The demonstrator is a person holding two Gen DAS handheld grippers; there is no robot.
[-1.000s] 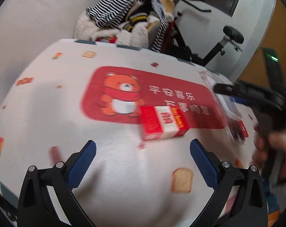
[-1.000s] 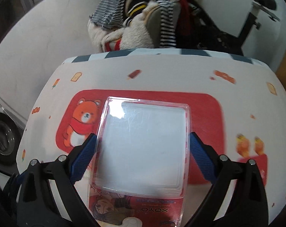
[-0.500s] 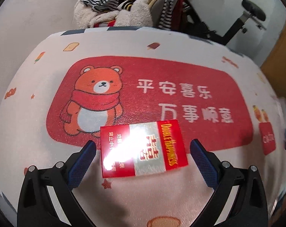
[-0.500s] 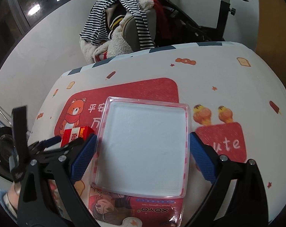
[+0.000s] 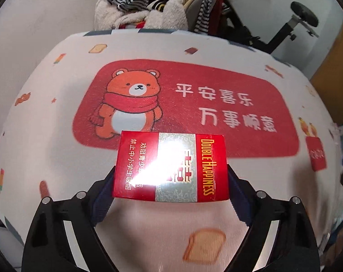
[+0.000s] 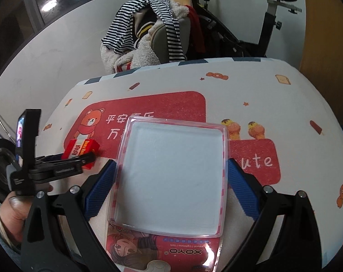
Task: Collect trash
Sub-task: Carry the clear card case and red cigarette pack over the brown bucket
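The left gripper [image 5: 170, 195] has the red cigarette pack [image 5: 170, 166] right between its blue pads [image 5: 102, 200], and the jaws have just been closing in on it. The pack's side edges cover the pad tips, so whether they're actually pressing yet is hard to call; from the right wrist view the black fingers look snug against it, though it's small there. A big glare washes out the middle of the pack's face. The pack sits at the near edge of the red bear panel [image 5: 135, 104] on the tablecloth [image 5: 47, 154].

The right gripper [image 6: 171, 185] is clamped on a clear blister pack [image 6: 173, 179], pads against both long sides. Its printed card end is cut off at the bottom of the frame, and it hides the right part of the bear panel's writing. It can't be told whether it's lifted or resting on the cloth.

At the left edge of the right view, only a bit of the hand [image 6: 10, 213] holding the left gripper shows. Beyond the bear panel, past the table's far edge, there's a chair piled with striped and fleecy clothes [image 6: 148, 34], and an exercise bike [image 6: 271, 13] partly hidden behind it.
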